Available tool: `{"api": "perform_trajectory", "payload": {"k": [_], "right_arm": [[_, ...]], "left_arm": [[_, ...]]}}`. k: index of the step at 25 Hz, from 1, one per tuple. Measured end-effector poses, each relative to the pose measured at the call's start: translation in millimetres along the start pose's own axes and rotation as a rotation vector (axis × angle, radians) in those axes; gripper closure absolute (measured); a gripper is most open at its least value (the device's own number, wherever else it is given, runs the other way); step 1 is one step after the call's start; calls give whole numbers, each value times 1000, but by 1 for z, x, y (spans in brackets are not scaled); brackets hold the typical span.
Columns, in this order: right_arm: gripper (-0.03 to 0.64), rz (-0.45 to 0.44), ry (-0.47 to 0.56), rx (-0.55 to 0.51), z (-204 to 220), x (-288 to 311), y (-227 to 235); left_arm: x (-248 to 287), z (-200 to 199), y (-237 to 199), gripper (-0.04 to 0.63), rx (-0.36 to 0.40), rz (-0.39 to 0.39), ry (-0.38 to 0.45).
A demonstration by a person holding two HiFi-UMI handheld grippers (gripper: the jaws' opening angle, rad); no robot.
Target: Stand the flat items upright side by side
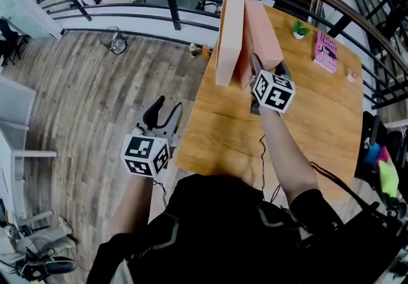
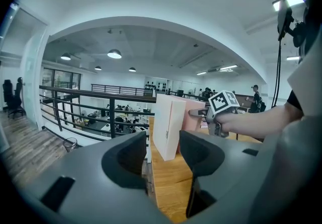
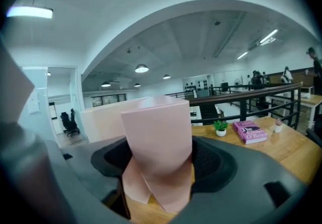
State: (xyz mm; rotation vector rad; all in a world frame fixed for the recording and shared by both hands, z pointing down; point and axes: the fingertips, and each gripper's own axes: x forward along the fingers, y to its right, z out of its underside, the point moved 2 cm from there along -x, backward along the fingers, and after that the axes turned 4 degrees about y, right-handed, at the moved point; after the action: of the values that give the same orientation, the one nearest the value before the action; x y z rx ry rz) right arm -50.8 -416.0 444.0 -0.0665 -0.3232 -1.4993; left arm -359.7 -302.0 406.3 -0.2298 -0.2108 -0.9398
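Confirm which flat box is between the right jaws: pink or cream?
The pink flat box, tilted, sits between the right gripper's jaws; the cream flat box stands upright beside it, outside them.

The right gripper [image 3: 160,170] clasps a pink box [image 3: 158,132] between its fingers [image 3: 219,165]. A paler box [image 3: 103,121] stands beside it on the desk [image 3: 274,150].
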Motion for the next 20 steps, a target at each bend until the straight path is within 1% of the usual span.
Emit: {"api": "perform_trajectory", "payload": {"k": [1, 3, 4, 6, 7, 9, 10, 15, 20], "right_arm": [[255, -45, -9, 6, 3, -2, -3], [225, -122, -14, 0, 9, -10, -7], [216, -149, -12, -8, 12, -15, -7], [219, -182, -3, -15, 17, -25, -5], [245, -190, 0, -12, 21, -30, -1], [343, -188, 0, 0, 28, -36, 6], [359, -185, -2, 9, 30, -36, 8], [365, -179, -13, 56, 34, -27, 2], [365, -200, -36, 142, 35, -8, -12]], "left_arm": [[1, 0, -1, 370, -2, 2, 1], [3, -1, -4, 370, -6, 6, 4], [4, -1, -5, 370, -8, 7, 6], [5, 0, -7, 370, -11, 11, 5], [6, 1, -7, 370, -13, 14, 2], [8, 4, -8, 370, -15, 21, -5], [10, 5, -9, 370, -14, 24, -9], [14, 4, -7, 370, -18, 40, -7], [14, -1, -6, 370, -37, 42, -2]]}}
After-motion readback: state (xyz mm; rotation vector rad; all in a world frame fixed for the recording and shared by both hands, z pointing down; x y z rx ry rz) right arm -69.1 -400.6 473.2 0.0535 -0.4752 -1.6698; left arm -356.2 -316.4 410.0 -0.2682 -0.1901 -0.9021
